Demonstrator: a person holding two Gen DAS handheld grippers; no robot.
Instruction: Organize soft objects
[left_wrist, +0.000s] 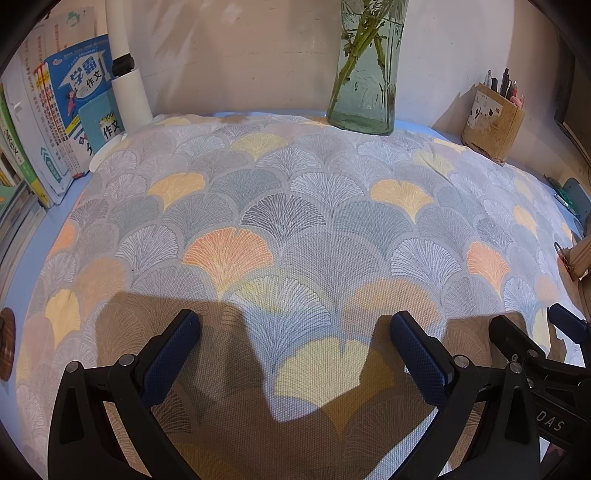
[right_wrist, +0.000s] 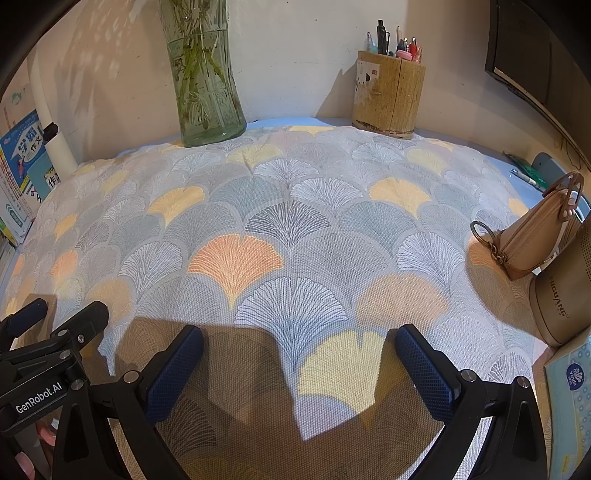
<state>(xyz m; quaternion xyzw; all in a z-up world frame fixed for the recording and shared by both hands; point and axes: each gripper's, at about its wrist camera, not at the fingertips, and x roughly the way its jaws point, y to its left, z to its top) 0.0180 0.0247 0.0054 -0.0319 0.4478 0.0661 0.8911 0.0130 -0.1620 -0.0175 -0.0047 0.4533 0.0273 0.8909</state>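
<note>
- A green-tinted glass vase (right_wrist: 205, 85) holding leafy stems in water stands at the desk's (right_wrist: 491, 157) back edge, against the wall.
- A bamboo pen holder (right_wrist: 388, 94) full of pens sits at the back edge, toward the right.
- Upright schoolbooks (left_wrist: 79, 99) line the left edge, next to a white lamp post (left_wrist: 127, 70).
- At the right edge, a tan coin purse (right_wrist: 535, 236) with a key ring leans on a beige cylinder (right_wrist: 565, 295) printed "FUGUANG".
- A blue tissue pack (right_wrist: 570, 402) lies at the near right corner.

Fan-patterned cushion (left_wrist: 295, 221), lying flat, filling the desk
</note>
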